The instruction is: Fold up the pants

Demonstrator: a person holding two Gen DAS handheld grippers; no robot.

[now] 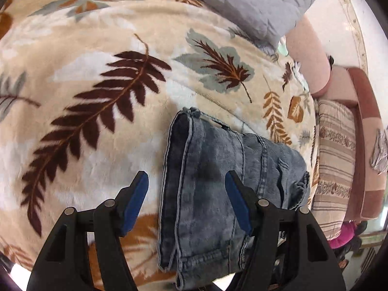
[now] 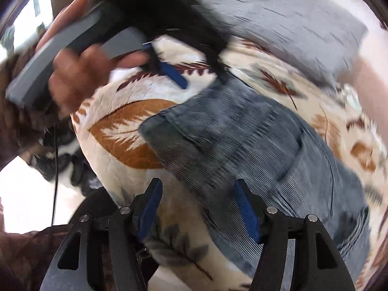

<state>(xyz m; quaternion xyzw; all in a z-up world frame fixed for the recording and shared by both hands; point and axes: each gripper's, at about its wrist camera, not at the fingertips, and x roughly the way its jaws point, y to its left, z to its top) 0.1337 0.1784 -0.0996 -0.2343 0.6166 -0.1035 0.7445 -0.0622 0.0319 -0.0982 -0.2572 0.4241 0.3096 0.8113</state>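
The pants are faded blue jeans [image 1: 213,184], folded into a thick bundle on a leaf-patterned blanket [image 1: 97,77]. In the left wrist view my left gripper [image 1: 186,181] is open and hovers over the bundle, its blue pads on either side of the folded edge, holding nothing. In the right wrist view, which is motion-blurred, the jeans [image 2: 254,150] lie ahead. My right gripper [image 2: 197,191] is open and empty above their near corner. The left gripper also shows in the right wrist view [image 2: 179,77], held by a hand at the upper left.
A grey quilted pillow [image 1: 254,2] lies at the far side of the blanket. A pink bolster [image 1: 308,55] and a striped cushion [image 1: 337,160] sit to the right. The bed edge drops to a pale floor with dark shoes [image 2: 60,162] at the left.
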